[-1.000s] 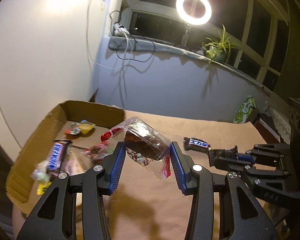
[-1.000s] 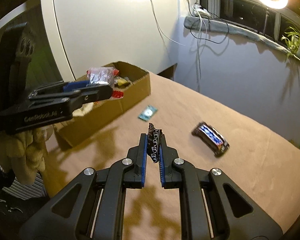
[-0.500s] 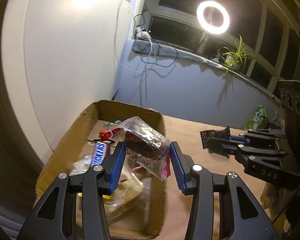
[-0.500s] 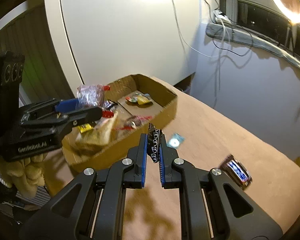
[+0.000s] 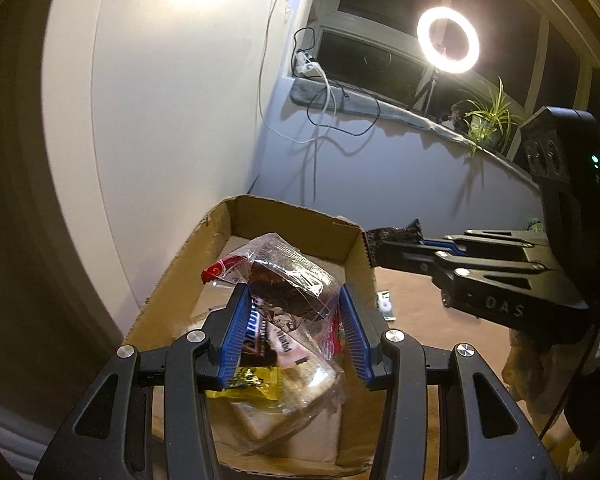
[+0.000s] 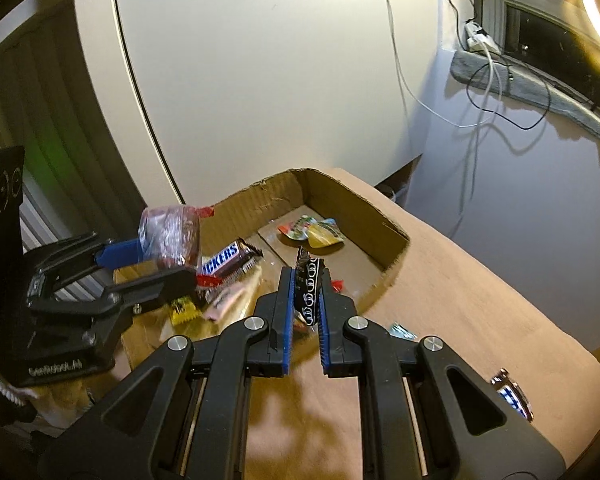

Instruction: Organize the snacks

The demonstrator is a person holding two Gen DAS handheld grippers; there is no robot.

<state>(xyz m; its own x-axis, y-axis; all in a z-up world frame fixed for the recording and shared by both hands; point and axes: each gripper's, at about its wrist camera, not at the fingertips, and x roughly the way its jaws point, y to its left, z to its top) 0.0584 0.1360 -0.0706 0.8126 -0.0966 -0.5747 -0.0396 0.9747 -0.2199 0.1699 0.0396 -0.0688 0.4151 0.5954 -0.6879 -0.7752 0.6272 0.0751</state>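
Note:
My left gripper (image 5: 290,312) is shut on a clear plastic packet with a dark brown cake (image 5: 288,284) and holds it above the open cardboard box (image 5: 292,216). It also shows in the right wrist view (image 6: 168,240). My right gripper (image 6: 305,280) is shut on a small black snack packet (image 6: 309,286) over the box's near edge; that gripper shows in the left wrist view (image 5: 396,246). Inside the box lie a Snickers bar (image 6: 228,260), yellow and colourful candy packets (image 6: 318,232) and a bread packet (image 5: 284,404).
The box (image 6: 384,224) sits at the table's left end by a white wall. On the brown table lie a small teal packet (image 6: 400,330) and a blue-and-white candy bar (image 6: 514,394). A windowsill with cables, a plant and a ring light is behind.
Both grippers have moved left with their packets, from over the table to over the cardboard box. Both grips are unchanged.

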